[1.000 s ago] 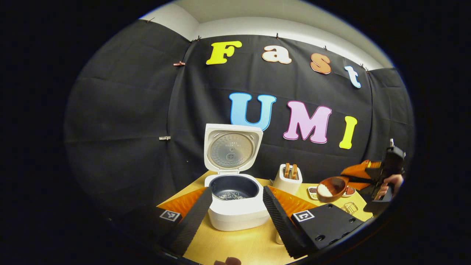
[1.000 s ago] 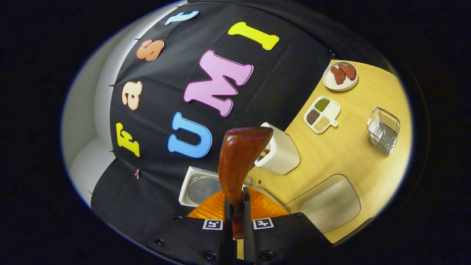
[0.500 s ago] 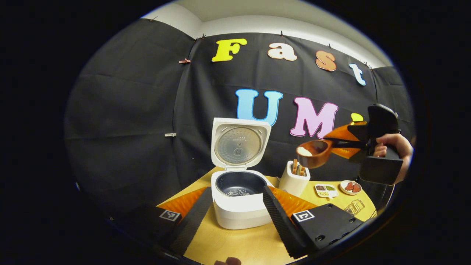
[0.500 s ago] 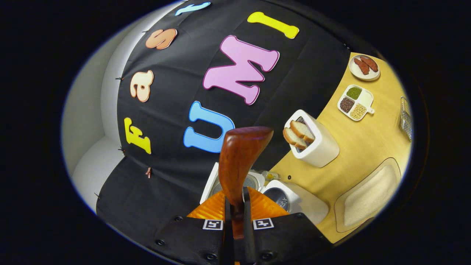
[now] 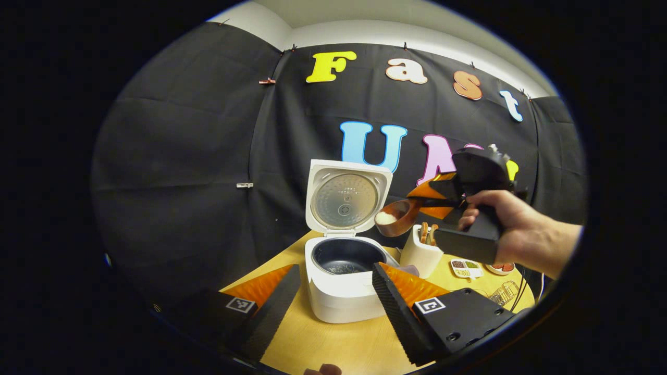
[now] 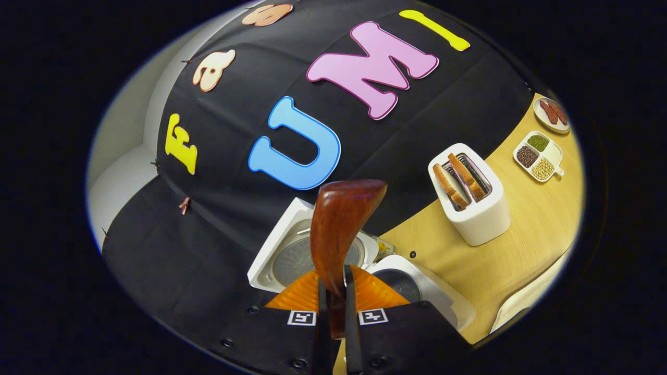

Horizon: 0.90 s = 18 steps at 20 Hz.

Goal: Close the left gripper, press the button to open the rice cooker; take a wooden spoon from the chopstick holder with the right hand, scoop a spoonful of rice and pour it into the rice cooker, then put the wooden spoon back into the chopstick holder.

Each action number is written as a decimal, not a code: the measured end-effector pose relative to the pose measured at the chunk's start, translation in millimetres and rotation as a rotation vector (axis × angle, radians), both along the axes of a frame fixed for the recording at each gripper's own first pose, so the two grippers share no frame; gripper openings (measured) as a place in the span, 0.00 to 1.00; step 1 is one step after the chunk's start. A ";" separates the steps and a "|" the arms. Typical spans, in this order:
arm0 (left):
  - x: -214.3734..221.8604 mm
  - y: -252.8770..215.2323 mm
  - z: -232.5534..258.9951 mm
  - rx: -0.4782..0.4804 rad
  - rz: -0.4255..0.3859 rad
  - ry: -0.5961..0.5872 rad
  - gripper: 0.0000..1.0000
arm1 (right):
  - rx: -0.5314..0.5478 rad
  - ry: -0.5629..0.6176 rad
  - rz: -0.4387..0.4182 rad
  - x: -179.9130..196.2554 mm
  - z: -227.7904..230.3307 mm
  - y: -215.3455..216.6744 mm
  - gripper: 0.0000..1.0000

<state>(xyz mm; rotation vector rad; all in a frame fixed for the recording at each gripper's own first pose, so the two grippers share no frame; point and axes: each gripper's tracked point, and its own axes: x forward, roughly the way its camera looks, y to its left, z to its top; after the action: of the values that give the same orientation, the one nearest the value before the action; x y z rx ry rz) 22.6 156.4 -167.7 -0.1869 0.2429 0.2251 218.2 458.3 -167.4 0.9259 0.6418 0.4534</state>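
**Rice cooker open, loaded spoon nearly over the pot**

Rice cooker (image 5: 344,281) sits on the wooden table (image 5: 333,346) with its lid (image 5: 348,200) swung upright, so the button step looks done. The step in hand is the carry: the right gripper (image 6: 333,291) is clamped on the handle of the wooden spoon (image 5: 394,217), whose bowl holds a small heap of white rice (image 5: 386,217) and hangs just right of the lid, above and a little beside the dark inner pot (image 5: 345,258). A few grains seem to lie in the pot, though the view is too small to be sure.

The hand (image 5: 513,232) holds the right gripper roughly level, the spoon pointing toward the cooker. Next, by my judgement, the bowl must travel slightly further over the pot, then roll to tip the rice out without spilling on the rim.

The left gripper (image 5: 333,297) waits low in front of the cooker, fingers spread apart and holding nothing. The chopstick holder (image 5: 421,252) stands just right of the cooker.
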 end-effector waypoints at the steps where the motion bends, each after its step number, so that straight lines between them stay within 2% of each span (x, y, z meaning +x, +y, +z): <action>1: -1.3 3.0 -1.6 0.001 0.002 0.001 0.95 | -0.034 -0.011 0.005 4.5 -10.6 5.9 0.14; 6: -1.4 10.8 -8.3 -0.020 0.017 0.014 0.95 | -0.246 -0.107 0.065 13.4 -56.2 28.5 0.14; 10: -1.6 9.9 -13.9 -0.030 0.016 0.023 0.95 | -0.365 -0.166 0.118 15.3 -76.8 43.4 0.15; 18: -6.9 4.7 -22.9 -0.073 0.031 0.023 0.95 | -0.575 -0.371 0.250 12.1 -76.8 74.1 0.14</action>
<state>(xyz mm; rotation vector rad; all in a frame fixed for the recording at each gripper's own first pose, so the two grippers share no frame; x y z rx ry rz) 15.7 161.1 -190.6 -0.2607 0.2710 0.2495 230.3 532.4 -244.2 0.2055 0.5057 0.6031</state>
